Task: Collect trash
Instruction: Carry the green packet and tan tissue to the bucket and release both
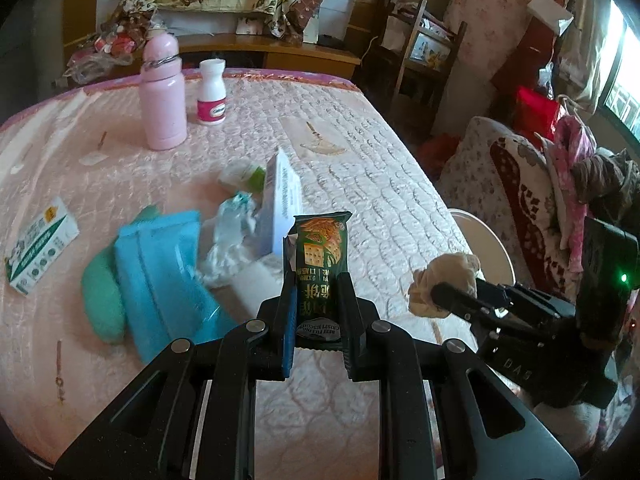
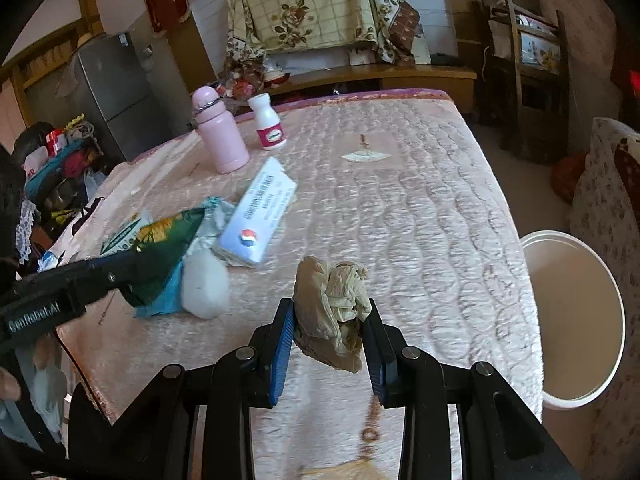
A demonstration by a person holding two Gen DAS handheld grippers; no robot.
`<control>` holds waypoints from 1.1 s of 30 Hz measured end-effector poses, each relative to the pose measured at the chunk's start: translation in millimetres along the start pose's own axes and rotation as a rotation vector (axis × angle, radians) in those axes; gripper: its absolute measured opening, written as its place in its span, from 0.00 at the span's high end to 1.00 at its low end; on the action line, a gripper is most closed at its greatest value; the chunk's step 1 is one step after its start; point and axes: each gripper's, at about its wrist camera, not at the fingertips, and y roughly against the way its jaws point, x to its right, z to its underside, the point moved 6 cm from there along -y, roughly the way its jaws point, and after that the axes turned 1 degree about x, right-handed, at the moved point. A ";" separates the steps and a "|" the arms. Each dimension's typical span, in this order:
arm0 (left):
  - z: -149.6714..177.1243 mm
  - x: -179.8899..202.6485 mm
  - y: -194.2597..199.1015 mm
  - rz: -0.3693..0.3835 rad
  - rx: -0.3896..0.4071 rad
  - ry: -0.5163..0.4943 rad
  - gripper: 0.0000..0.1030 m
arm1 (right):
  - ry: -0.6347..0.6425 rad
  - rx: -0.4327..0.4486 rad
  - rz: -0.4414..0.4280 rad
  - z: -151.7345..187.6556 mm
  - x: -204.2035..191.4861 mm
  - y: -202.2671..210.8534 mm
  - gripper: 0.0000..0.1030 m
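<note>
My left gripper (image 1: 316, 300) is clamped on a dark green foil biscuit wrapper (image 1: 320, 256), held upright above the pink quilted mattress (image 1: 360, 168). My right gripper (image 2: 328, 320) is clamped on a crumpled beige tissue wad (image 2: 334, 304), lifted just off the mattress near its right edge. A round white plastic bin (image 2: 576, 400) sits on the floor just beside that edge, to the right of the tissue; I judge that's the drop target.

Handling: wrapper is light, thin, slick foil, looks mostly flat. I'm pinching the lower half, and the top stands free and may flop. The tissue is soft, weightless, compressible; the pads squeeze it across the middle and a loose tail hangs below. Either could slip if the grip eases.

Left on the mattress: a crumpled clear-and-white plastic wrap (image 1: 228, 240) near the white-and-blue flat carton (image 2: 256, 220), a blue plastic pack (image 1: 160, 276) over a green soft lump (image 1: 102, 304), and a green-and-white small box (image 1: 38, 244). The wrap looks flimsy, so I'd grab a bunched fold. A pink bottle (image 1: 164, 92) and a white pill bottle (image 1: 212, 92) stand at the back, probably not trash.
</note>
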 end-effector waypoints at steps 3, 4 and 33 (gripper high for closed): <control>-7.3 7.3 -7.8 -0.006 -0.004 -0.001 0.85 | 0.015 -0.002 0.006 -2.1 7.5 -2.3 0.69; -8.8 9.0 -10.6 -0.008 -0.006 0.001 0.85 | 0.017 -0.001 0.002 -2.9 10.5 -3.1 0.69; -41.0 170.6 -77.4 0.239 0.011 -0.219 0.85 | -0.314 0.079 0.184 -9.1 181.6 41.0 0.69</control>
